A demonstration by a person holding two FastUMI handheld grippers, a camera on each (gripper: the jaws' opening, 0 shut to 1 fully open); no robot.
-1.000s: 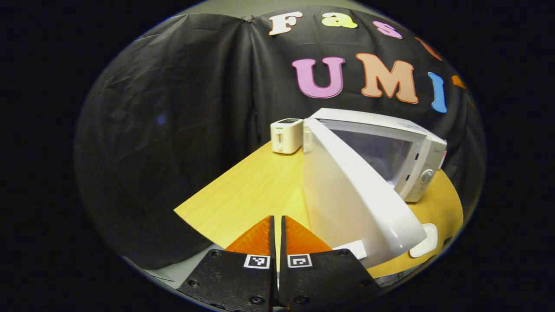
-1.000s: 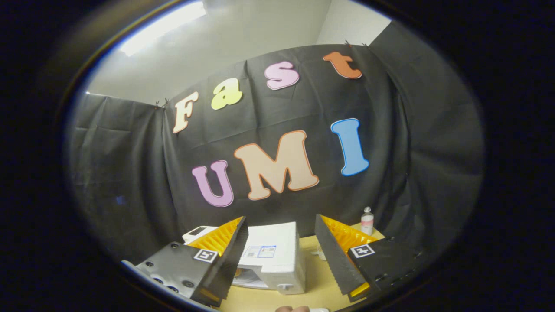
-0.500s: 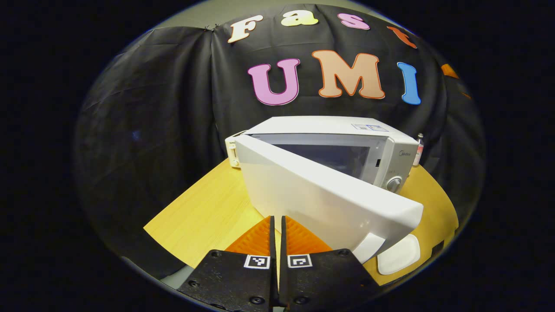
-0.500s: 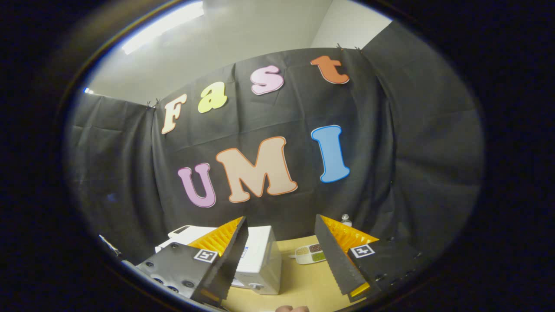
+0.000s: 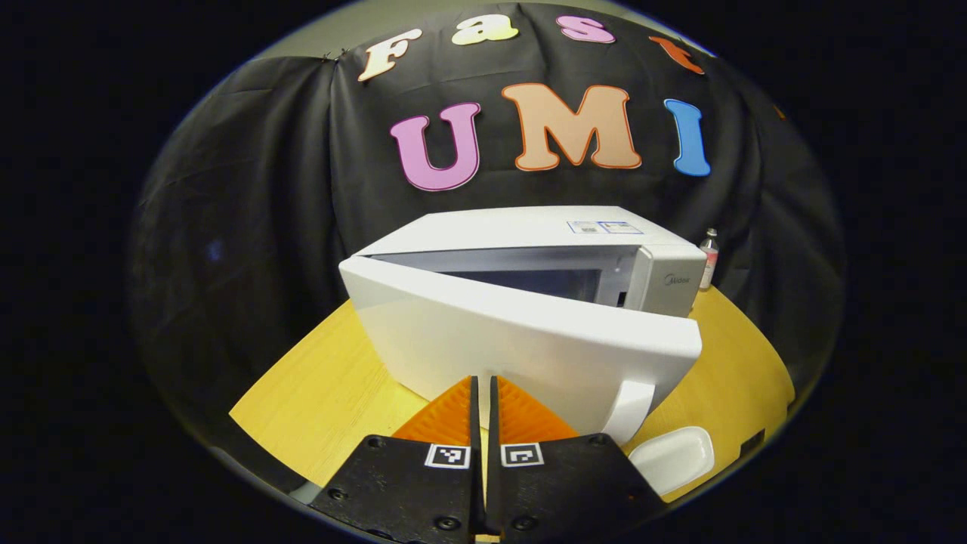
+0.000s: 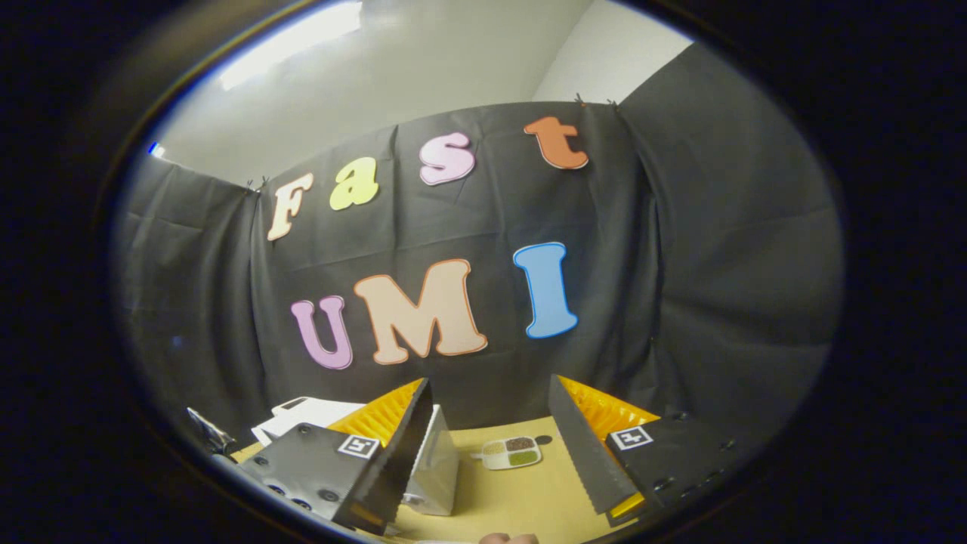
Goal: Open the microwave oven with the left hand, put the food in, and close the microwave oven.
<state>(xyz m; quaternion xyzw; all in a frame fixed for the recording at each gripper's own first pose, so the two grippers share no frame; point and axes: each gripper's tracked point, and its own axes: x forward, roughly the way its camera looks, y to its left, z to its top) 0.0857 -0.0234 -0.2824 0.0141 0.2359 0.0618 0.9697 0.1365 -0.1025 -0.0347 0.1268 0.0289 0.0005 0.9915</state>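
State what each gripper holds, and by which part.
Nothing is held. The left gripper is shut and empty beside the microwave door; the right gripper is open and empty.

- The microwave door (image 5: 521,344), wide open a second ago, now stands only partly open, its handle (image 5: 627,412) nearer the oven's front.
- In the left gripper view the microwave (image 5: 529,242) now faces the camera more squarely and hides the toaster; a small bottle (image 5: 708,261) appears at the counter's (image 5: 325,400) back right edge.
- In the right gripper view the microwave slides toward the left, and a compartment tray (image 6: 511,453) comes into sight between the open right claw's (image 6: 491,438) fingers.
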